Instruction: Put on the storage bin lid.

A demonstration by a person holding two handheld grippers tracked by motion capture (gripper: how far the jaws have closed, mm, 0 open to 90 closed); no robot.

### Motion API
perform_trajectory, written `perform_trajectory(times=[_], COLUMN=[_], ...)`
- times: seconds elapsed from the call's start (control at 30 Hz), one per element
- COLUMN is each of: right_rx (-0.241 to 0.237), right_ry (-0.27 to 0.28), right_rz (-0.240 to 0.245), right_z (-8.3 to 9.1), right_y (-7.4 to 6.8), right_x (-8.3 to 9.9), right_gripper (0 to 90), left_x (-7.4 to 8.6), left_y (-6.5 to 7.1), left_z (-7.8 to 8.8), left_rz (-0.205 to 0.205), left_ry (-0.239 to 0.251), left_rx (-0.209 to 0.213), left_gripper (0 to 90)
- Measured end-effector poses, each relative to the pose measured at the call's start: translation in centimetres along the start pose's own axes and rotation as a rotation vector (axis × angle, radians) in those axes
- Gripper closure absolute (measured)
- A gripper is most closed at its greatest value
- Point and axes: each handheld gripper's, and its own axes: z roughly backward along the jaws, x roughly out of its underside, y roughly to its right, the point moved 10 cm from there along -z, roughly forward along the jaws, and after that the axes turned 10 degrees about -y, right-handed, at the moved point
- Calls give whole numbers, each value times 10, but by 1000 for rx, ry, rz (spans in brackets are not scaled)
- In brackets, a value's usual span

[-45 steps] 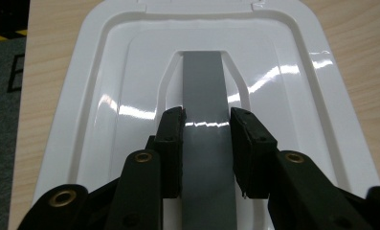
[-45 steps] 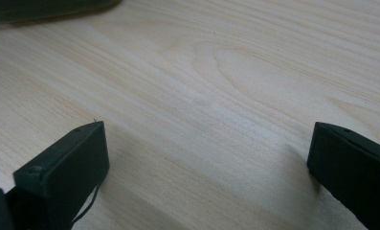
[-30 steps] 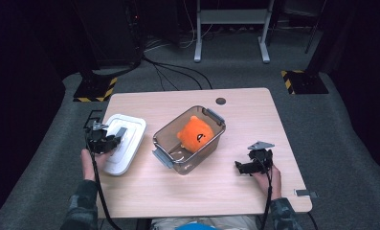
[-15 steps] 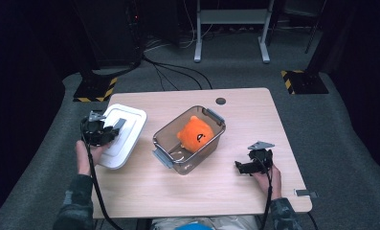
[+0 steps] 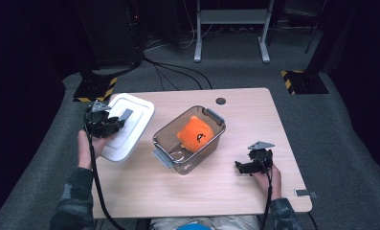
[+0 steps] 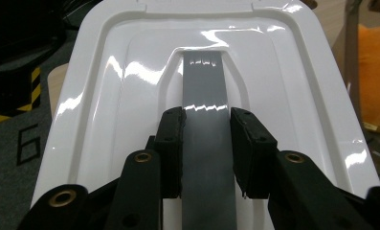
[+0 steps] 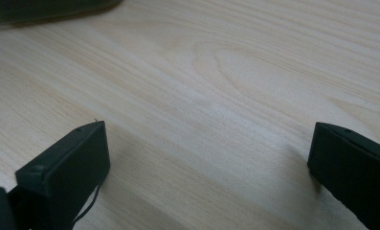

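Left hand (image 5: pixel 88 146): entered from the lower left of the high view, forearm running up along the table's (image 5: pixel 273 120) left edge, hand raised above the tabletop with the cable trailing down toward the sleeve.

Left gripper (image 6: pixel 206 143): jaws closed on the grey handle strip (image 6: pixel 204 96) at the centre of the white lid (image 6: pixel 106 96); in the left gripper view both black pads pressed against the strip's two long sides, the strip running straight away between them.

White lid, position: seen in the high view (image 5: pixel 128 125) over the table's left edge, tilted, its far end higher and partly past the table's rim, its near end by the hand. Long axis ran from the hand away toward the far left corner of the table, in line with the jaws; glossy top face turned up toward the camera.

Right hand (image 5: pixel 264 179): rested at the near right of the table, forearm coming up from the bottom edge.

Right gripper (image 5: pixel 252 165): jaws stood wide apart, nothing between them; the right gripper view showed bare wood grain between the two pads (image 7: pixel 65 163), held low over the surface.

Clear container (image 5: pixel 190 139): stood at the table's centre, uncovered, set diagonally, holding an orange plush toy (image 5: pixel 196 134); well apart from both grippers.
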Motion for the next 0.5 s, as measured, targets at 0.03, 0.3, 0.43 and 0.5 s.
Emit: perform_trajectory(times=[0.03, 0.3, 0.43, 0.5], right_rx=[0, 0, -2, -1], right_ry=[0, 0, 0, 0], right_rz=[0, 0, 2, 0], right_z=[0, 0, 0, 0], right_y=[0, 0, 0, 0], right_x=[0, 0, 0, 0], right_gripper=[0, 0, 0, 0], left_x=[-4, -33, -45, -52], left_y=[3, 30, 44, 51], left_z=[2, 8, 7, 5], left_rz=[-5, -60, -92, -103], left_ry=[3, 18, 17, 24], left_rx=[7, 37, 52, 58], left_gripper=[665, 665, 665, 664])
